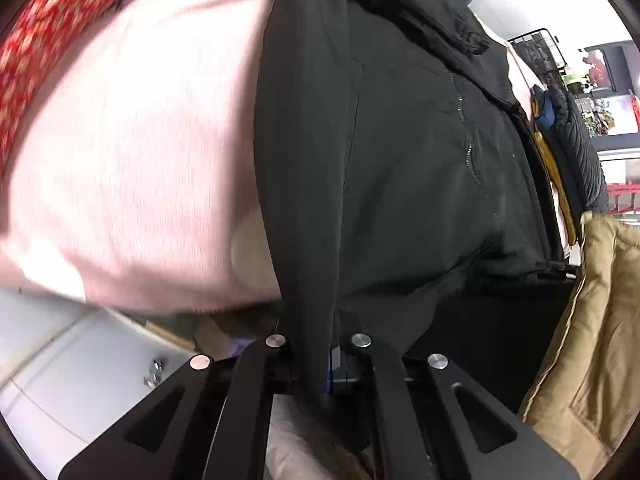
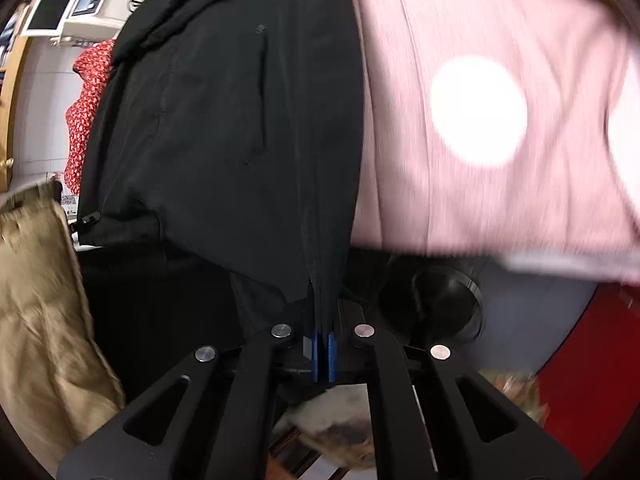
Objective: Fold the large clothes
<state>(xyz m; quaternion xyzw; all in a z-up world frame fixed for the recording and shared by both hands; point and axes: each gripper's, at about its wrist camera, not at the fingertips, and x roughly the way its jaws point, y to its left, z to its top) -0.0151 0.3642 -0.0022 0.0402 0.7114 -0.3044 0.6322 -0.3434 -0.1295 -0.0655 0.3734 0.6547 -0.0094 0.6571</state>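
Note:
A large black jacket [image 1: 400, 152] with a zipped pocket lies spread over a pink cover [image 1: 132, 152]. My left gripper [image 1: 320, 364] is shut on a fold of the jacket's hem, and the black cloth runs taut from between its fingers. In the right wrist view the same black jacket [image 2: 224, 128] fills the middle. My right gripper [image 2: 322, 354] is shut on another edge of it, with the cloth pinched between the blue pads [image 2: 331, 356]. Both pinched edges stand lifted off the pink cover [image 2: 480, 140].
A tan padded coat [image 1: 588, 352] lies beside the black jacket, also seen as tan cloth [image 2: 44, 304] in the right wrist view. Red flowered fabric [image 1: 44, 32] borders the pink cover. A dark round object [image 2: 444, 304] sits below the cover's edge. Shelves and hanging clothes [image 1: 576, 132] stand behind.

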